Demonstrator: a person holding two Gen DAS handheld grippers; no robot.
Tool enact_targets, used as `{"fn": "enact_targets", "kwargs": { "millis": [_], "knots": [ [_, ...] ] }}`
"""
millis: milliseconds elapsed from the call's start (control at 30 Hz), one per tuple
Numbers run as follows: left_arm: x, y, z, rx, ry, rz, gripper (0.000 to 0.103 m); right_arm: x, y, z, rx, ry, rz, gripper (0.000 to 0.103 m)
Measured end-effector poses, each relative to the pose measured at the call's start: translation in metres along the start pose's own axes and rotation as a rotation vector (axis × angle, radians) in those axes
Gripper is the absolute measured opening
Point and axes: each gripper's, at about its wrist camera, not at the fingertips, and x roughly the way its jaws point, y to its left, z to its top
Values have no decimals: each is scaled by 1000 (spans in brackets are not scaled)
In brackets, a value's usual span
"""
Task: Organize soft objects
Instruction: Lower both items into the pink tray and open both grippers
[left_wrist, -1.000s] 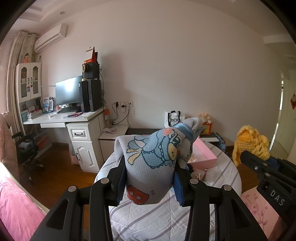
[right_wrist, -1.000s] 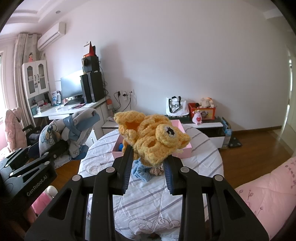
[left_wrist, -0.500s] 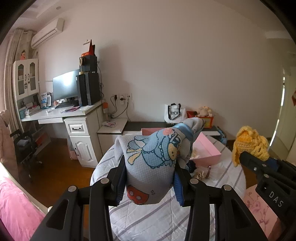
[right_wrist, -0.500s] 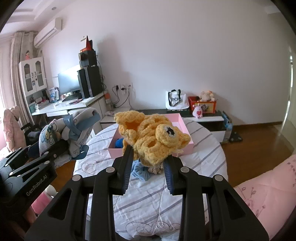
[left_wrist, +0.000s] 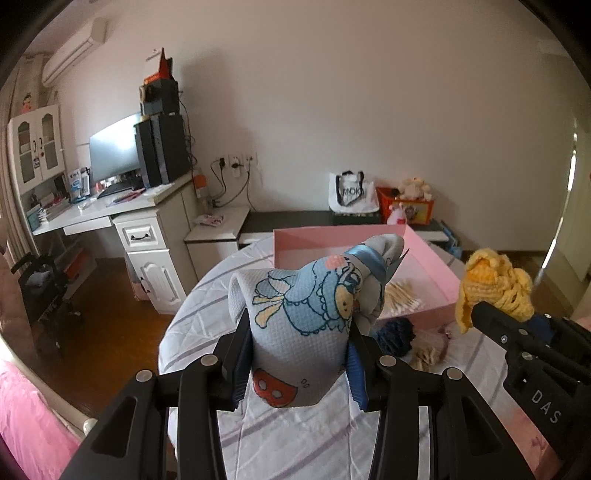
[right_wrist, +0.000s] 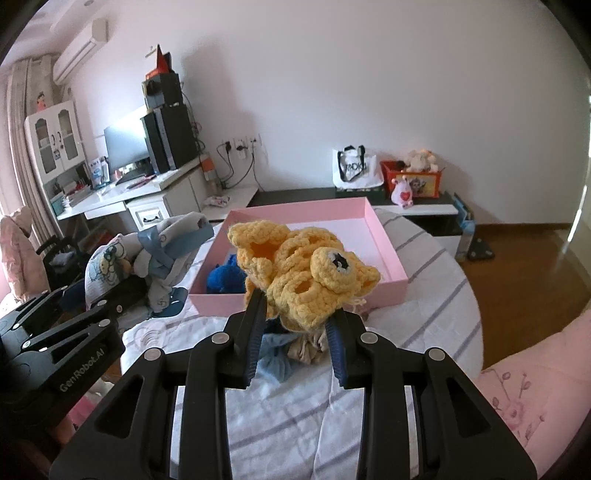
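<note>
Delivery into the pink box (right_wrist: 384, 240) looks like the step in hand, with both grippers loaded and the box just beyond them on the striped bedspread (right_wrist: 436, 295). To do it well, each load should be carried clear over the box's near wall before the jaws part, since both things are limp and any hanging edge could catch on the rim or drag the light box along the cloth. Putting them in one at a time, into the bare far part of the box, would keep the two tools from crowding each other.

The left gripper (left_wrist: 299, 350) is partly closed on a bunched grey cartoon-print cloth (left_wrist: 303, 310), its pads squeezing the cloth's lower half; the bundle stands up above the jaws and blocks part of the box's near left corner from view. It is waffle-textured, printed with a blue figure and red spots, with a blue ribbon-like trim at its top.

The right gripper (right_wrist: 295, 332) is nearly closed on a yellow crocheted toy (right_wrist: 306, 273), held in front of the box's near wall. The toy is chunky, loopy yarn with a dark star-shaped eye, and looks floppy.

Inside the box, at its near left corner, lies a blue knitted piece (right_wrist: 225, 277). More small soft things (right_wrist: 291, 354) sit on the bedspread just before the box.
</note>
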Motion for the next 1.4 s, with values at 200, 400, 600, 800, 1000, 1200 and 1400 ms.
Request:
{"fn": "enact_targets", "kwargs": {
  "millis": [200, 400, 600, 800, 1000, 1200, 1400],
  "knots": [
    [64, -13, 41, 25, 44, -7, 40, 45, -12, 17, -3, 27, -18, 29],
    [131, -19, 82, 39, 80, -23, 40, 87, -19, 38, -2, 50, -23, 29],
    [194, -25, 116, 56, 109, -19, 41, 124, -23, 55, -28, 78, -32, 30],
    [262, -22, 147, 65, 167, -4, 41, 159, -22, 65, -48, 121, -32, 30],
    [317, -17, 167, 50, 189, -23, 43, 195, -28, 63, -12, 167, -12, 33],
    [332, -5, 156, 47, 170, -43, 45, 207, -39, 60, 19, 189, -3, 33],
    [336, 9, 137, 22, 167, -34, 61, 205, -51, 59, 72, 184, -9, 47]
  ]
}}
